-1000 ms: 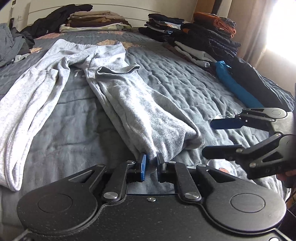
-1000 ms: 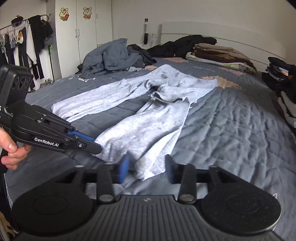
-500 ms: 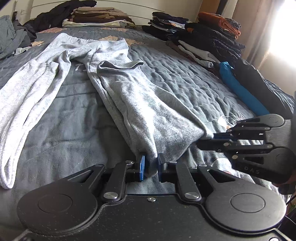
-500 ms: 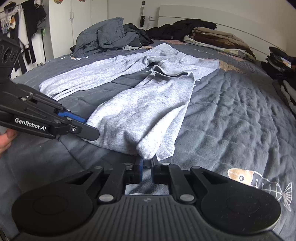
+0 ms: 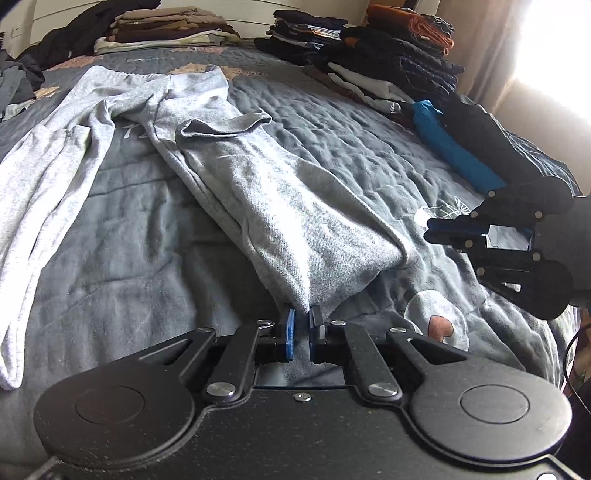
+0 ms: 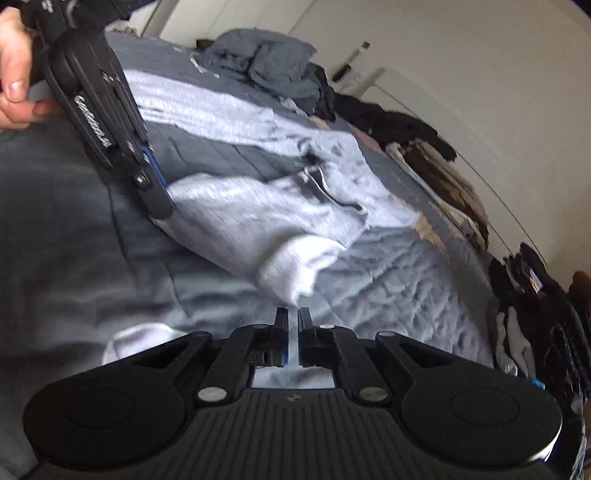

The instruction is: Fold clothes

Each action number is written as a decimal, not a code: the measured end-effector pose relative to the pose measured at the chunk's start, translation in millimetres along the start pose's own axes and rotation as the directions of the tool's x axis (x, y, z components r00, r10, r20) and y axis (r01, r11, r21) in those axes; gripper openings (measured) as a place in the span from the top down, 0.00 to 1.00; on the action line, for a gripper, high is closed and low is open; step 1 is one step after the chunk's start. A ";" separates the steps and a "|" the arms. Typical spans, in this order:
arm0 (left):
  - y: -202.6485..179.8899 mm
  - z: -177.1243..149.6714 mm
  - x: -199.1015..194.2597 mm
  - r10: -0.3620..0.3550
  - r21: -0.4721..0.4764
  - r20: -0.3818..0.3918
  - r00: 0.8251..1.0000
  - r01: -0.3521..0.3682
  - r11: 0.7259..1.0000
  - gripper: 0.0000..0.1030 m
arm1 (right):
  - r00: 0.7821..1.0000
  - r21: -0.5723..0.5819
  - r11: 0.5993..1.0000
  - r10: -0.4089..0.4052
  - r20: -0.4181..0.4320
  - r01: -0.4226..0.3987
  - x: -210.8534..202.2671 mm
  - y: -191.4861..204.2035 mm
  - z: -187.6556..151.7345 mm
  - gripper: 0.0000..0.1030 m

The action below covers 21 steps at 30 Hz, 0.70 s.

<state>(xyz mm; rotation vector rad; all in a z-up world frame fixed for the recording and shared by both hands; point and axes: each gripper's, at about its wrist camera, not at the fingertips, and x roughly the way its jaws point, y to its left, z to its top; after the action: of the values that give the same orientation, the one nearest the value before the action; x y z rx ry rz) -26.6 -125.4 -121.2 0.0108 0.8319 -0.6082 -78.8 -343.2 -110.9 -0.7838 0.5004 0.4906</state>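
We held the light grey knit sweatpants spread across the dark blue-grey quilted bedspread, one leg running toward us and the other leg lying off to the left, the waistband end farther up the bed. Our left black two-finger gripper with blue pads had its fingers drawn nearly together on the near corner of the cuff, with grey cloth pinched between the pads. In the right wrist view that same gripper came in from the upper left, gripped by a hand at the frame's edge, its tips at the edge of the pant leg.

Our right black two-finger gripper was also closed down to a narrow slit; the other corner of the cuff rose in a soft fold straight above its tips, and we took the cloth to be caught between them, though the frame was tilted and blurred. From the left wrist view the right gripper stood off to the right of the cuff, its fingers close together.

Along the far and right sides of the bed sat a stack of folded brown and beige clothes, a pile of folded dark garments, and a bright blue folded item. A heap of crumpled grey-blue clothing lay at the far side in the right wrist view.
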 end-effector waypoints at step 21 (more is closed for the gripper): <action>1.2 -0.2 1.5 0.004 -0.023 -0.011 1.000 -0.004 1.000 0.92 | 0.994 0.409 0.907 0.113 -0.001 -0.103 4.3 -13.9 8.8 0.81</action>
<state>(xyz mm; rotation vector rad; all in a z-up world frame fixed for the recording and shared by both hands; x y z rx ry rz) -25.3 -125.1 -122.6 -0.0055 0.8496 -0.5952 -65.3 -344.0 -100.6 -0.3595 0.6473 0.4584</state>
